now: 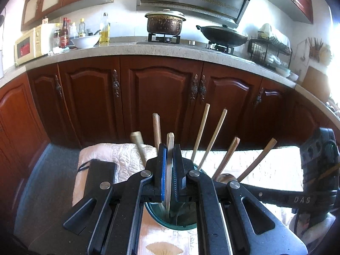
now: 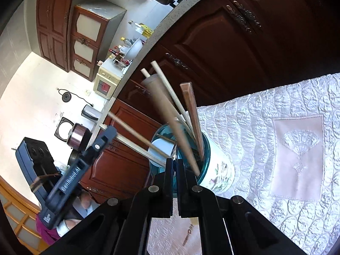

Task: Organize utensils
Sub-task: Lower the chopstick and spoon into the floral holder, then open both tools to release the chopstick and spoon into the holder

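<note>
Left jaws clench a wooden stick (image 1: 169, 165) above the teal holder (image 1: 182, 223); right jaws fully clenched

On the counter (image 1: 131, 51) — a pot (image 1: 164, 23) at middle; a wok (image 1: 223, 35) right; a white bowl (image 1: 85, 40) and microwave (image 1: 29, 44) left.

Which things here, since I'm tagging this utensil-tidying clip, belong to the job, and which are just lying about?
Job: left tongs, shut on a chopstick; right tongs; utensil holder; wooden utensils in it.
Lying about: pot, wok, white bowl, microwave, oil bottle.
</note>
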A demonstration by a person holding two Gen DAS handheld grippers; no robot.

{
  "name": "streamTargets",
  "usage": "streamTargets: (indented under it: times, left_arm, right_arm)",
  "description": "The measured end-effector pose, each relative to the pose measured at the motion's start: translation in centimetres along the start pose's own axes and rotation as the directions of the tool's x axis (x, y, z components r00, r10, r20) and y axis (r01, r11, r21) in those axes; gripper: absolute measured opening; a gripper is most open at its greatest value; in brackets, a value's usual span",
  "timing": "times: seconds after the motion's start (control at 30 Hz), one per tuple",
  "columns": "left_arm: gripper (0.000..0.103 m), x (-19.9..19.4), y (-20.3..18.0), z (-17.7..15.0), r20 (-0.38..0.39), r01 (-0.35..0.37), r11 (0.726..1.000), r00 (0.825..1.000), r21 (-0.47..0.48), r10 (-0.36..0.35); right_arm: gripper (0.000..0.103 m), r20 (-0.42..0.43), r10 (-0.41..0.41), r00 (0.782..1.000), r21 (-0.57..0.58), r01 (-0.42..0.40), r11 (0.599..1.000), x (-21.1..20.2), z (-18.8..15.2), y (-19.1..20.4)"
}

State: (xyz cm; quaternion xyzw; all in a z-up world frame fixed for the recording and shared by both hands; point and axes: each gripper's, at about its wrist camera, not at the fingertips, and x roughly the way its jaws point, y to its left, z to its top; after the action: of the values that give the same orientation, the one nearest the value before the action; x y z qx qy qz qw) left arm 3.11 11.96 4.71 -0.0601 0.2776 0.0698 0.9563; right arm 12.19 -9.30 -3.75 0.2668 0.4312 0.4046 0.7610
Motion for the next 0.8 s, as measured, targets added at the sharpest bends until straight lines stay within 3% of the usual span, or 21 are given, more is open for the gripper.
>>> streamTargets:
  times: [0.33, 0.5, 0.8]
  left_arm:
    - [0.005, -0.1, 0.7, 0.2, -0.047, 0.035, 0.999, 0.998, -0.036, -0.036]
    - [0.020, -0.5, 1.5, 0.3, -0.053, 0.060, 0.996, 0.997, -0.064, -0.063]
    - [0.036, -3.3, 1.5, 0.8, -0.017, 0.097, 0.992, 0.995, -0.079, -0.098]
  right_arm:
    - [0.004, 0.016, -0.086, 0.996, -0.065, 0.086, 0.994, -1.0, 0.1, 0.8]
    - [0.018, 0.021, -0.125, 0.992, -0.124, 0.127, 0.984, -1.5, 0.3, 1.8]
    - [0.023, 0.056, -0.154, 0.987, -0.163, 0.161, 0.973, -2.9, -0.1, 2.8]
